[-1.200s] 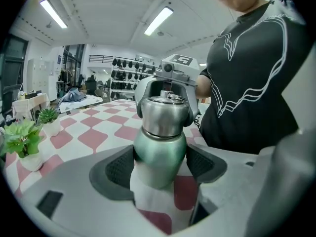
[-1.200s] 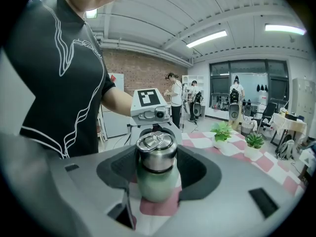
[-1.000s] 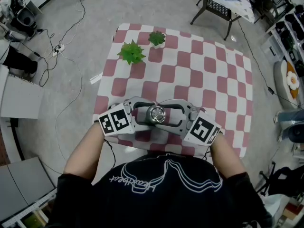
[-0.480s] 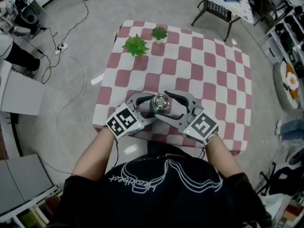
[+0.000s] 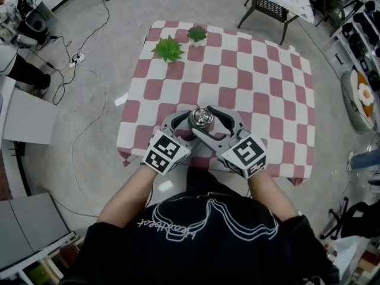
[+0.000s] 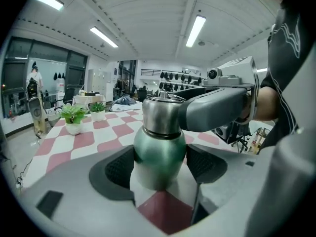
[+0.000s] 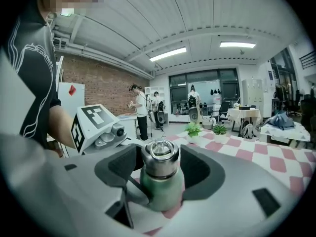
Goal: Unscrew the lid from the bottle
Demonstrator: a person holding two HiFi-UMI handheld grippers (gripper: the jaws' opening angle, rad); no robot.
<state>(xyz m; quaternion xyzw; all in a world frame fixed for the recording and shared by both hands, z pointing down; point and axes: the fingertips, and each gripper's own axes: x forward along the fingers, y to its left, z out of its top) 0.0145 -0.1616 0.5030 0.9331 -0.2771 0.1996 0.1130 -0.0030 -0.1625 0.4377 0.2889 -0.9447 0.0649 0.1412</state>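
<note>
A squat green metal bottle [image 6: 158,147] stands upright on a square table under a red-and-white checked cloth [image 5: 267,100], close to the near edge and about midway along it. The left gripper [image 6: 160,169] is clamped low on the bottle: its dark ribbed pads [image 6: 117,169] press the green body from both sides. The right gripper [image 7: 160,166] comes in from the other side at a higher level, around the round brushed-steel lid [image 7: 159,158]. Its jaws have just been closing with the lid between them. The pads sit just beside the steel sides and do not look clamped – a thin sliver shows at one side.

In the head view both grippers' marker cubes [image 5: 166,153] hang at the table's near edge, with the person's forearms coming in over it, so there is little room on that side. Beyond the bottle, the cloth lies bare to the far edge and out to the right edge.

Two small green potted plants [image 5: 168,49] stand at the far left corner, well apart from the bottle. Grey floor surrounds the table on all visible sides. Loose cables [image 5: 83,58] trail across it to the left, and a dark-legged side table [image 5: 267,8] stands beyond the far right corner.
</note>
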